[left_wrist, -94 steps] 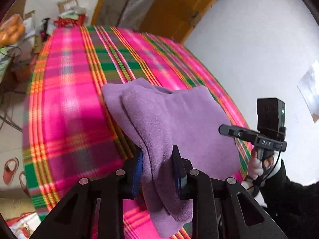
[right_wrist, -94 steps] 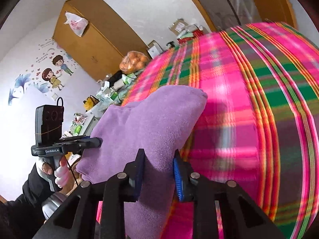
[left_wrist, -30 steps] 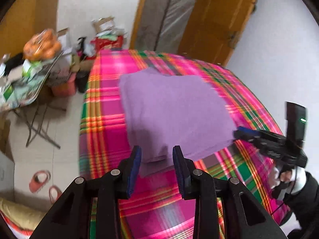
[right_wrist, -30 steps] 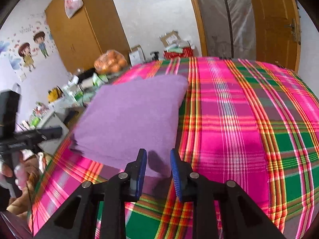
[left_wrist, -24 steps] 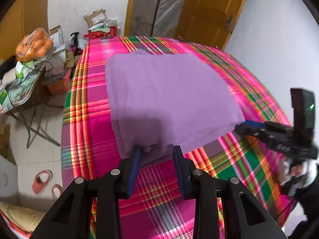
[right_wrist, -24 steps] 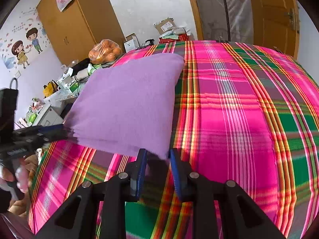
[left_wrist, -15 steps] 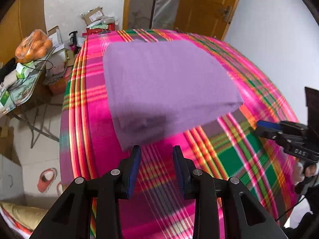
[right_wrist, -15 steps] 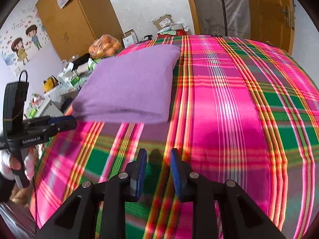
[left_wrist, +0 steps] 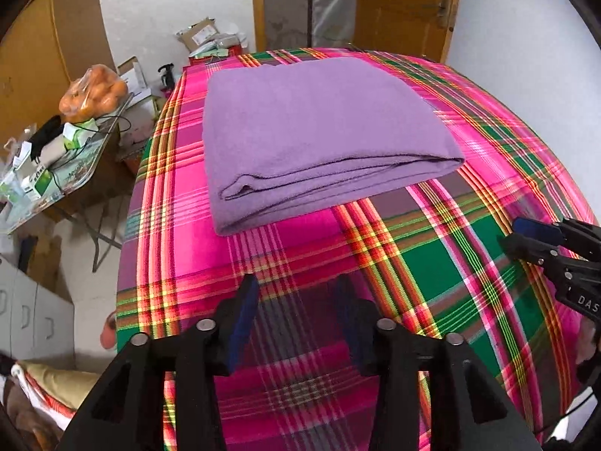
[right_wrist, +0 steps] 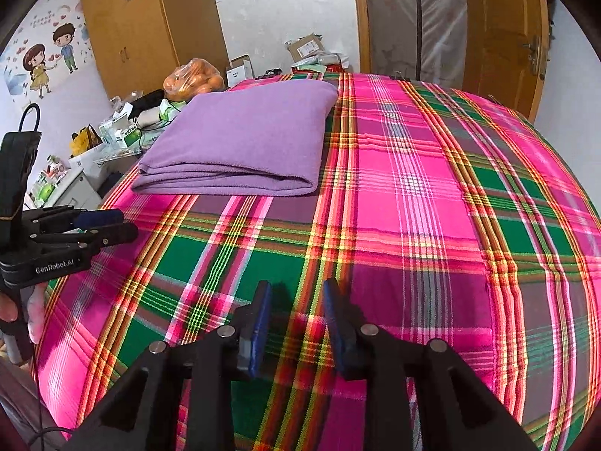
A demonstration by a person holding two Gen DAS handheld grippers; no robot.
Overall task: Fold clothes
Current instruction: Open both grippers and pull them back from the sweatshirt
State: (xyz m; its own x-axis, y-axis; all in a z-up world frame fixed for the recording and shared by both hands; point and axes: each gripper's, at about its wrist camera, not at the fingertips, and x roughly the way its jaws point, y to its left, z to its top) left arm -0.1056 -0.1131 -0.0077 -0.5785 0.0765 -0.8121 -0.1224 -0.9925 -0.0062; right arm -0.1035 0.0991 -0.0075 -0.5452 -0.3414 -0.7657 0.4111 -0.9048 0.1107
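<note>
Both grippers have let go of the purple cloth (left_wrist: 315,127) and drawn back from it, so it is now lying folded in a flat stack of layers on the plaid bedspread (left_wrist: 432,248), toward the far left part of the bed, well apart from either tool. The left gripper (left_wrist: 296,297) is hanging over bare bedspread with its blue-padded jaws opening and nothing between them; the right gripper (right_wrist: 295,300) is doing the same, jaws opening, only the pink and green checks showing in the gap. In the right wrist view the left tool is showing at the left edge, held in a hand (right_wrist: 22,312), with white lettering reading "GenRobot.AI" on its black body; in the left wrist view the other tool is peeking in from the right edge with the letters "DAS" readable before the picture cuts them off. A wooden wardrobe (right_wrist: 142,34) is standing against the far wall, with a cartoon sticker of a boy and a girl (right_wrist: 49,60) on the wall beside it. A bag of oranges (left_wrist: 94,94) is sitting on a cluttered side table (left_wrist: 45,173) left of the bed, cardboard boxes (right_wrist: 308,49) are piled beyond the bed's far end, and a wooden door (left_wrist: 405,7) is showing behind.
</note>
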